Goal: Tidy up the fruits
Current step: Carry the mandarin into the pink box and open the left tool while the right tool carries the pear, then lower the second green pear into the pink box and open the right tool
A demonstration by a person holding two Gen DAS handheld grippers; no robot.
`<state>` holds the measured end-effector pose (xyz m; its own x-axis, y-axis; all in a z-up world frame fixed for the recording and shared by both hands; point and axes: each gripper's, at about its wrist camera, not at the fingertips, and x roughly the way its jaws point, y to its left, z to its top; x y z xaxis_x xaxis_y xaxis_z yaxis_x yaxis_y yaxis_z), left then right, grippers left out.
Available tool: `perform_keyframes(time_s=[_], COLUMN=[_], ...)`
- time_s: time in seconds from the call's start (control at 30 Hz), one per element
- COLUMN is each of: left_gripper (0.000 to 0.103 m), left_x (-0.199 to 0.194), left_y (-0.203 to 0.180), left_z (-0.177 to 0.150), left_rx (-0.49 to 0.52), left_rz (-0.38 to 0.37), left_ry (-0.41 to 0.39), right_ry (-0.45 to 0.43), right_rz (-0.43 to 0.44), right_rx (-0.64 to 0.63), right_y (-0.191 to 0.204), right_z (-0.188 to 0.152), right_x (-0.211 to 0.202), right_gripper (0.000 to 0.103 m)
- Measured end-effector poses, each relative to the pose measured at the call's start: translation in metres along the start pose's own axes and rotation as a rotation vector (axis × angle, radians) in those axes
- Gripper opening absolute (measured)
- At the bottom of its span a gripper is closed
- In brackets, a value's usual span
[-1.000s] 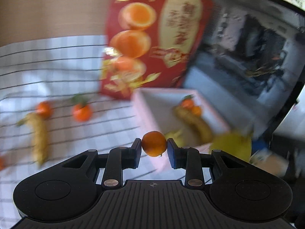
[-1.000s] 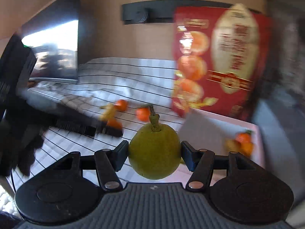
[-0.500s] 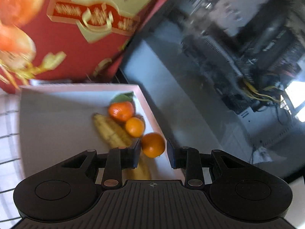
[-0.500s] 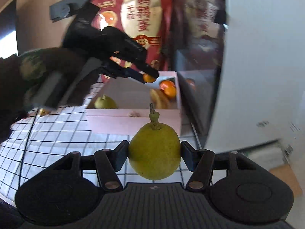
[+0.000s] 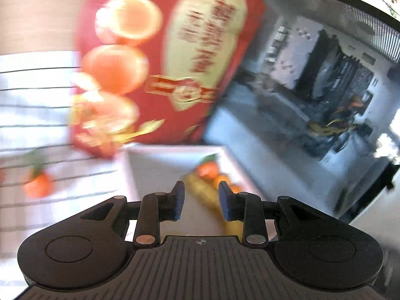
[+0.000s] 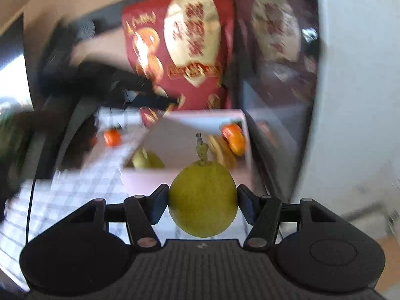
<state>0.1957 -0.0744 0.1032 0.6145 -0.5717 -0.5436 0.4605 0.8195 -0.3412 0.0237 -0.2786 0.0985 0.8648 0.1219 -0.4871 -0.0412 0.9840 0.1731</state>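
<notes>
**Me:** Right wrist view shows my right gripper (image 6: 202, 206) squeezing a green pear (image 6: 203, 201) on both sides, with its little stem pointing up. It hangs in the air just in front of the pink box (image 6: 147, 177).

**Helper:** What is in the box so far?

**Me:** One more pear (image 6: 146, 160) sits in the near left corner. A banana (image 6: 221, 150) and a few small oranges (image 6: 233, 137) lie by the right wall — so some fruit is put away.

**Helper:** And the other hand?

**Me:** My left gripper (image 5: 201, 201) has nothing in it. Its fingers stand a little way apart, with only air between them, above the box.

**Helper:** What is left to do?

**Me:** I think the pear I hold goes in next. One orange with a leaf (image 5: 37, 186) lies out on the checked cloth (image 5: 32, 100) — that one needs picking up too. There may be more fruit I cannot see.

**Helper:** How does the pear look?

**Me:** Round, yellow-green and smooth, fat at the bottom. It looks firm, but the picture is blurry, so I cannot see small marks.
</notes>
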Motion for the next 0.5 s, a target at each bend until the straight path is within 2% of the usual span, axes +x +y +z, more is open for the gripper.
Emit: perform_keyframes(time_s=[0.13,0.23,0.4,0.5], left_gripper=[0.033,0.033,0.033,0.033], left_x=[-0.037,-0.061,-0.097,-0.112], left_y=[0.025,0.041,0.07,0.086], left_z=[-0.038,-0.066,-0.099,-0.11], left_rx=[-0.028,-0.092,-0.199,-0.261], left_rz=[0.092,0.146,0.228,0.275], left_ry=[0.046,0.069,0.082,0.067], right_ry=[-0.002,0.04,0.183,0.271], right_rz=[0.089,0.124,0.162,0.188], right_rx=[0.057,0.09,0.116,0.169], right_y=[-0.004,-0.002,0.008,0.006], right_z=[0.041,0.063,0.07,0.061], right_x=[0.042,0.091,0.169,0.196], right_gripper=[0.06,0.06,0.06,0.06])
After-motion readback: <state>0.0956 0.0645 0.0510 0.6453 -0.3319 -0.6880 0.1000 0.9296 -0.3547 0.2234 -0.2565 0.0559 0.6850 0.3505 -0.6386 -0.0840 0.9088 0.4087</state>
